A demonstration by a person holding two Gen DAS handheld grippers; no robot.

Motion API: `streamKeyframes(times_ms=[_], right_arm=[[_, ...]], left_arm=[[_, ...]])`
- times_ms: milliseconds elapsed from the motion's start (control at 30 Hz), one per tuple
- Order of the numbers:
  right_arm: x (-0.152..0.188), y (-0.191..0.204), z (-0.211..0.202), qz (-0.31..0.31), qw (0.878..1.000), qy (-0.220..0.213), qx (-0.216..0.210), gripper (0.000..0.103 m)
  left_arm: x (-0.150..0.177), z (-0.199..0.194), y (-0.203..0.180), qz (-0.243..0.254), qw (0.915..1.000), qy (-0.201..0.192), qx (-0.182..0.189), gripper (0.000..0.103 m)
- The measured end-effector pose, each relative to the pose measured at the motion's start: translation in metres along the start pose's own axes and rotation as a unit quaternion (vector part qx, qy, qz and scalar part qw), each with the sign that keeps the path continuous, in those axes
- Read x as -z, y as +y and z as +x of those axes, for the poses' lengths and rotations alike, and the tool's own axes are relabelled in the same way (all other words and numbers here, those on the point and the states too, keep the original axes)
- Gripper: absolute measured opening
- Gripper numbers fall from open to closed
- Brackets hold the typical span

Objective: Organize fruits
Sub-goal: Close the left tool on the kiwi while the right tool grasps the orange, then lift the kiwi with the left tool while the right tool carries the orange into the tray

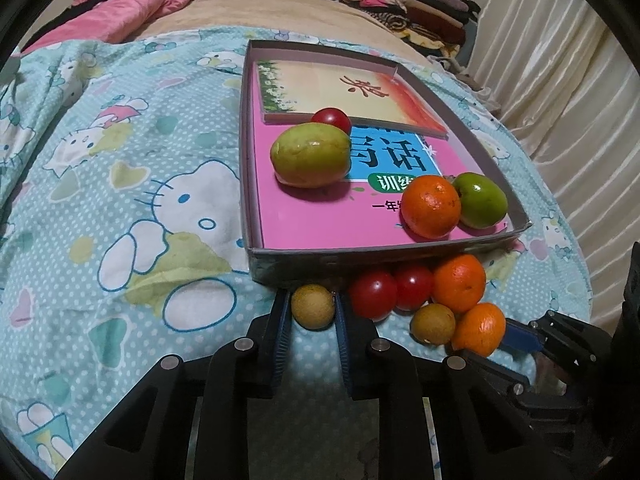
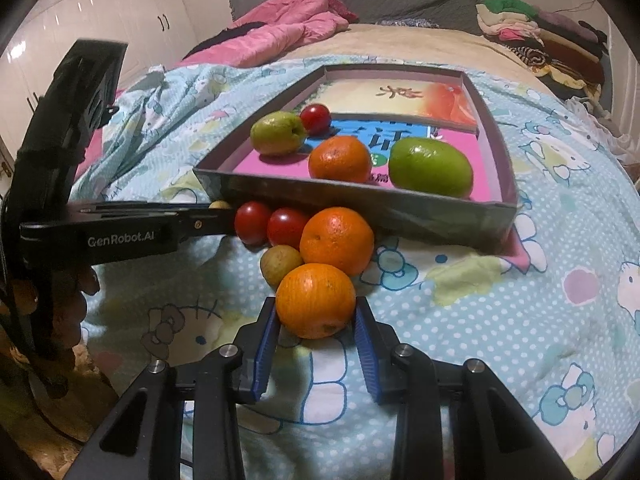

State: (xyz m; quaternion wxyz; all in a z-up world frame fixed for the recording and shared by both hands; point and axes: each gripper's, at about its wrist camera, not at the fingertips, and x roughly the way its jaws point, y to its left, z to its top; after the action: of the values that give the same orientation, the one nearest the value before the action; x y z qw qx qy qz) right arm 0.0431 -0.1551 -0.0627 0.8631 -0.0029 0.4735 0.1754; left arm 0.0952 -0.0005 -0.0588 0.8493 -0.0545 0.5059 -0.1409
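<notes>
My left gripper [image 1: 312, 298] is shut on a small yellow-brown round fruit [image 1: 313, 312] that rests on the bedspread just in front of the box [image 1: 280, 268]. In the right wrist view, my right gripper [image 2: 315, 305] is shut on an orange [image 2: 316, 300], pads against both its sides. Between the two lie two red tomatoes [image 2: 253, 222] [image 2: 286, 227], another orange [image 2: 337, 246] and a second small brown fruit [image 2: 280, 265]. Inside the box sit a yellow-green fruit [image 1: 310, 155], a tomato [image 1: 331, 119], an orange [image 1: 431, 207] and a green fruit [image 1: 482, 200].
The shallow grey box holds two books, a pink one [image 1: 280, 216] and a pale one [image 1: 340, 88]. It lies on a blue cartoon-cat bedspread [image 1: 140, 160]. A pink quilt [image 2: 288, 28] and piled clothes [image 2: 532, 28] lie further back. The left gripper's body [image 2: 132, 236] reaches in from the left.
</notes>
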Motion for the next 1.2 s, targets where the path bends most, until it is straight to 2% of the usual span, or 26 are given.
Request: streamKeyframes(times_ms=[133,367,800,967,1200], right_arm=[[-0.001,0.0,-0.002,0.001,1.0,-0.004,-0.001,0.037],[-0.001,-0.001,0.009,0.005,1.0,0.015,-0.005,0.037],[-0.002,-0.001,0.01,0.005,1.0,0.009,-0.01,0.037],[-0.005,-0.007,-0.011,0.02,0.999,-0.027,-0.009,0.037],[-0.017,-0.016,-0.031,0.03,0.997,-0.076,0.011,0.037]], left_arm=[[0.004,-0.006,0.002,-0.004,1.0,0.001,0.001,0.023],[0.006,-0.015,0.001,-0.005,1.0,-0.004,0.001,0.023],[0.003,-0.028,-0.008,0.002,0.9998,-0.018,0.001,0.023],[-0.001,-0.037,-0.009,0.002,0.9996,-0.029,0.001,0.023],[-0.011,-0.053,-0.012,-0.001,0.9987,-0.051,0.003,0.023]])
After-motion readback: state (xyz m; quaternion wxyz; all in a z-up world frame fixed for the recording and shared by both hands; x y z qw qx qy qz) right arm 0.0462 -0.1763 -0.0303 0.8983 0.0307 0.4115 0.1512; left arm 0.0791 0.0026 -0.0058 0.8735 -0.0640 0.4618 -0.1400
